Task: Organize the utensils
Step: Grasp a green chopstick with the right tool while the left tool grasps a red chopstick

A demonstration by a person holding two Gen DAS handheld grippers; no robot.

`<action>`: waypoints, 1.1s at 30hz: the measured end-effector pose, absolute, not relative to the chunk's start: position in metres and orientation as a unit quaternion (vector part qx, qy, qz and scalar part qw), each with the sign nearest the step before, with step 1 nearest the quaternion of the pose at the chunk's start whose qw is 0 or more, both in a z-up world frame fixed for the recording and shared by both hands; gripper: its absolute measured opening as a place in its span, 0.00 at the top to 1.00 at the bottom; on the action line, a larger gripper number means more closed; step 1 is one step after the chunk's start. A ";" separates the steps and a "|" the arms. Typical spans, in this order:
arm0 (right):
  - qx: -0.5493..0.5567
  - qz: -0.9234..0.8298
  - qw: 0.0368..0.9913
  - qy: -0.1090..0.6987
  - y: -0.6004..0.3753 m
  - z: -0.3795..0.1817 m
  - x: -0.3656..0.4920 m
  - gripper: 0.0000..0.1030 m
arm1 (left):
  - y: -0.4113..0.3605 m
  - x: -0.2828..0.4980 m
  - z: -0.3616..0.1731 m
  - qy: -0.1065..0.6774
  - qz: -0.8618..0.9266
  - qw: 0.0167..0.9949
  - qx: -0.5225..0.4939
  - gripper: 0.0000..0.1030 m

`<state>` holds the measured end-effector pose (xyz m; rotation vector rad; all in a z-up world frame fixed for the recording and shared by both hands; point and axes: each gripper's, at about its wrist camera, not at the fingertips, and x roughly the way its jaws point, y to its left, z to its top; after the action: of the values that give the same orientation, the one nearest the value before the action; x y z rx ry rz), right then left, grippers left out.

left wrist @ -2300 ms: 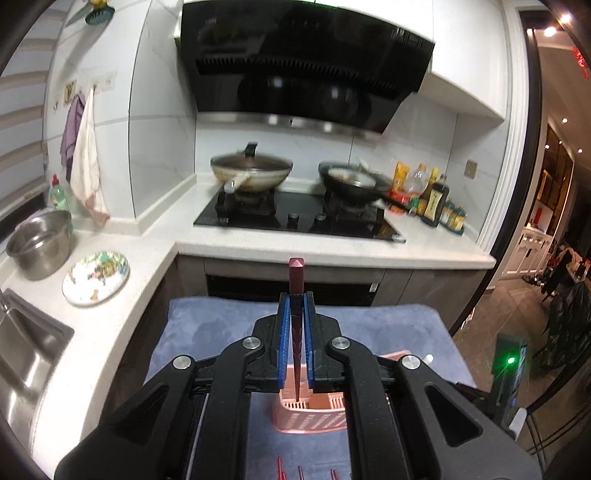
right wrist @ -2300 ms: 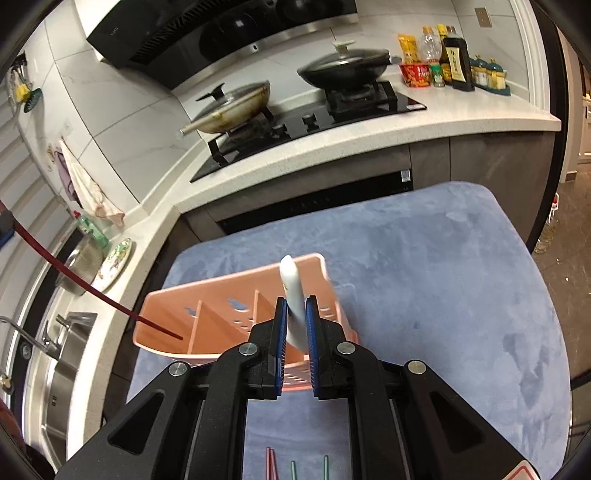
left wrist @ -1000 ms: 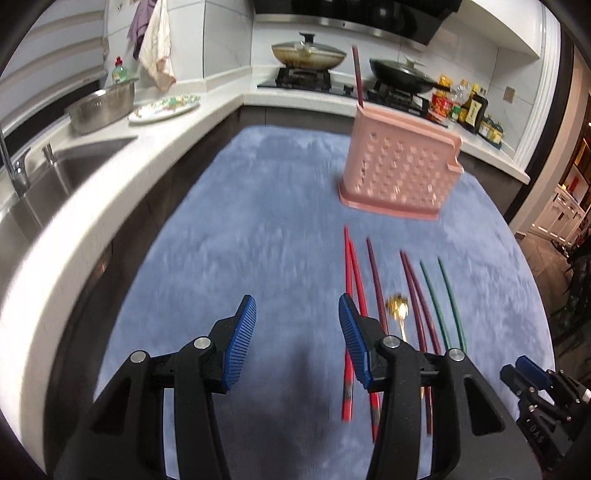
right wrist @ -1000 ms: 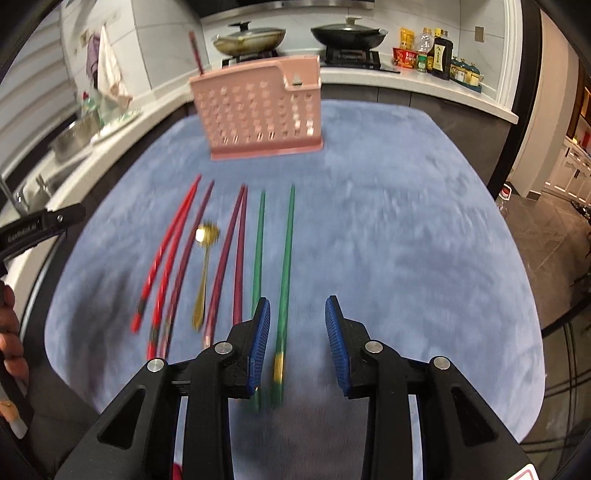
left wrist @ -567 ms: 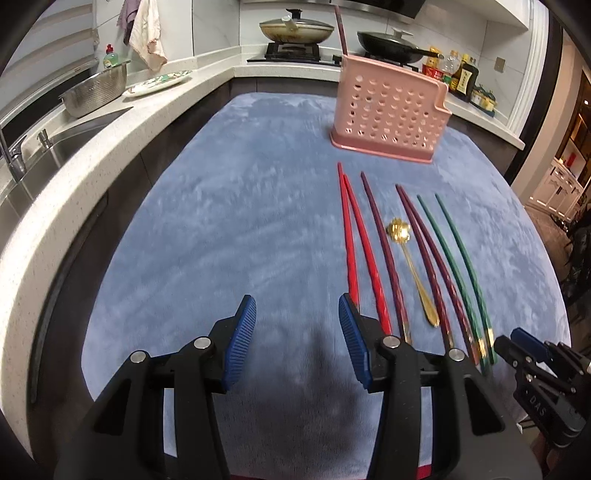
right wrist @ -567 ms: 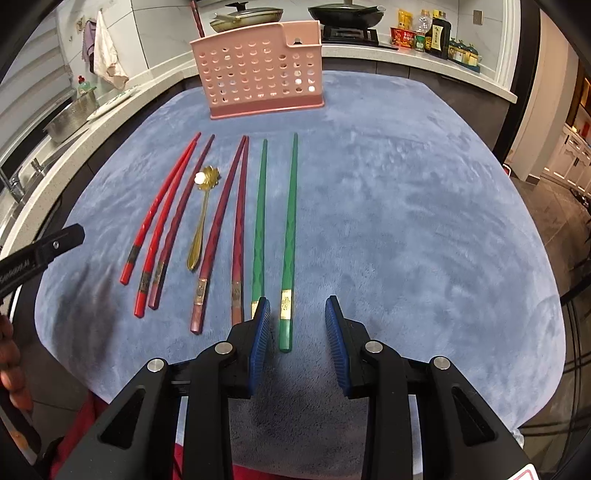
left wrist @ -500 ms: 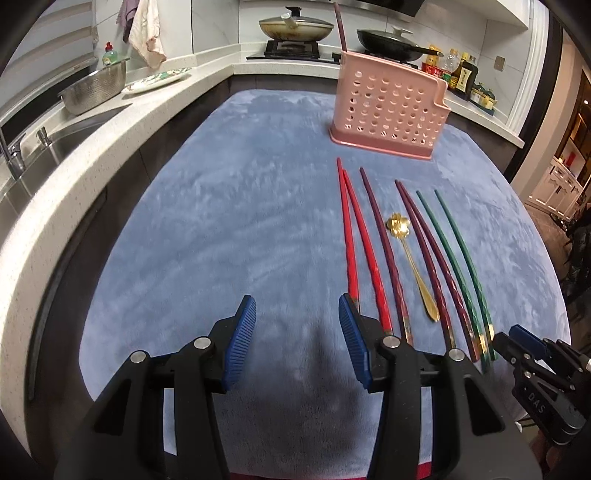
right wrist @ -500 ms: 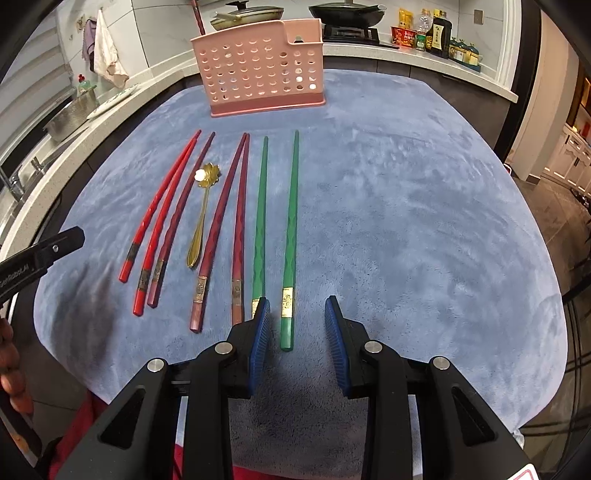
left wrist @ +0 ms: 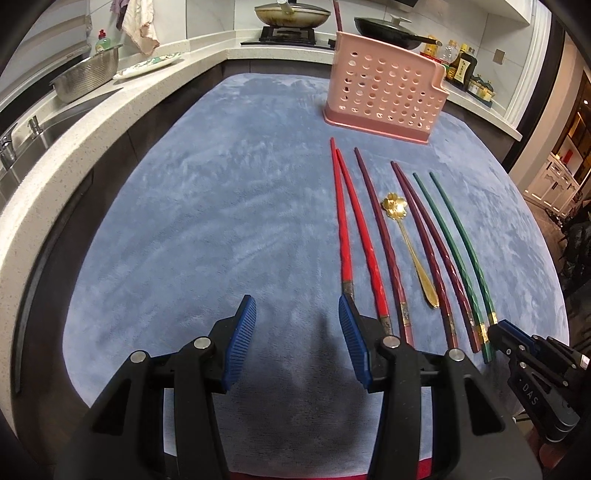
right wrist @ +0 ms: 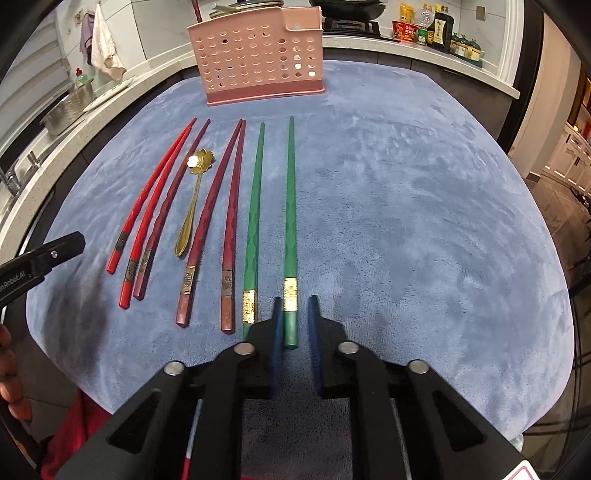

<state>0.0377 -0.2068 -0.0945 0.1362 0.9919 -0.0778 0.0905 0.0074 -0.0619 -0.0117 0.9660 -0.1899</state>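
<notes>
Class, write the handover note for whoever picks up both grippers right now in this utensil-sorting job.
Left gripper: open, empty, over the blue cloth beside the near ends of the red chopsticks.
Right gripper: its jaws have just been closing around the near end of the outer green chopstick. A gap shows beside it, so no firm grip yet.
Done: one dark red chopstick stands in the pink holder.
Left on the cloth: two red, three dark red chopsticks, a gold spoon and both green ones.
</notes>
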 end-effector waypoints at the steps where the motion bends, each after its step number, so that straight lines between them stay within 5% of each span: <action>1: 0.066 -0.037 0.877 0.475 -0.207 -0.095 0.037 0.93 | 0.006 0.091 -0.062 0.465 -0.093 0.880 -0.006 0.57; 21: 0.087 -0.033 0.876 0.472 -0.211 -0.095 0.036 0.93 | -0.013 0.105 -0.085 0.491 -0.109 0.864 -0.022 0.54; 33: 0.088 -0.033 0.876 0.472 -0.211 -0.095 0.036 0.93 | -0.017 0.104 -0.089 0.492 -0.124 0.862 -0.014 0.93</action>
<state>0.0359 -0.2107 -0.0953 0.1837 0.9853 -0.0687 0.1044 -0.0170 -0.0885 -0.0288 1.0313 -0.2608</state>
